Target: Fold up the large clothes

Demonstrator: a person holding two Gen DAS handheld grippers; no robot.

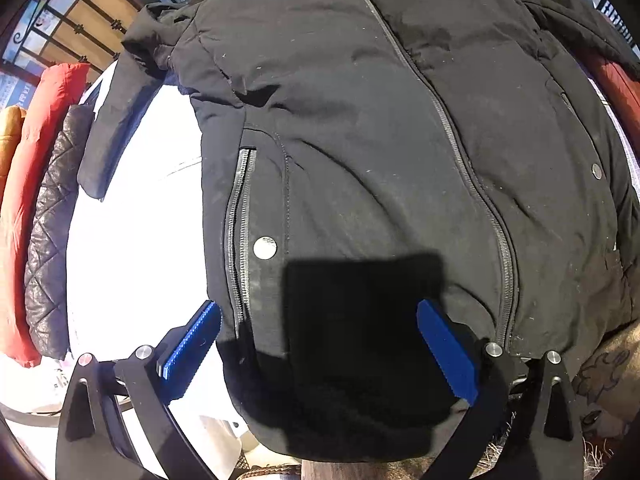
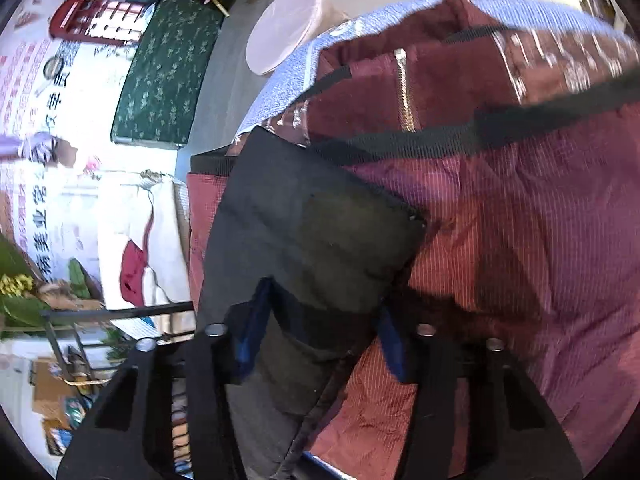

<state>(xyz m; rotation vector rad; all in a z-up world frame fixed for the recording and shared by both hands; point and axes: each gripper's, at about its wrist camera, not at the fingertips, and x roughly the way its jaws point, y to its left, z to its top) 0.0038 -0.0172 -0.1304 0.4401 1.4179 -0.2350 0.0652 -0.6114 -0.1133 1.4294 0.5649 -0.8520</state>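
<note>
**A:** What is on the left side?

**B:** In the left wrist view, a stack of other garments sits at the far left: a red padded coat (image 1: 24, 208) and a dark quilted jacket (image 1: 52, 240) lie against it. Next comes a bright white surface (image 1: 132, 240). A black padded jacket (image 1: 360, 140) lies spread on it, front up, zipper (image 1: 460, 152) closed down the middle. Its one sleeve (image 1: 112, 128) stretches out over the white surface towards the stack.

**A:** And the left gripper?

**B:** The left gripper (image 1: 318, 354) hovers above the jacket's hem with its blue pads (image 1: 192, 344) wide apart. It holds nothing.

**A:** What does the right side show?

**B:** In the right wrist view, the right gripper (image 2: 320, 334) has its jaws set on either side of a black padded sleeve (image 2: 312, 240). The blue pads sit close against the fabric and seem to clamp it. Below the sleeve lies a maroon striped garment (image 2: 520, 260) with a gold zipper (image 2: 404, 92).

**A:** How far along is the folding?

**B:** Early, I would judge. The body lies flat and unfolded. The sleeve on the left is not yet folded in. The sleeve on the right seems to be in hand, ready to bring across the body. After both sleeves, the body must be folded.
</note>
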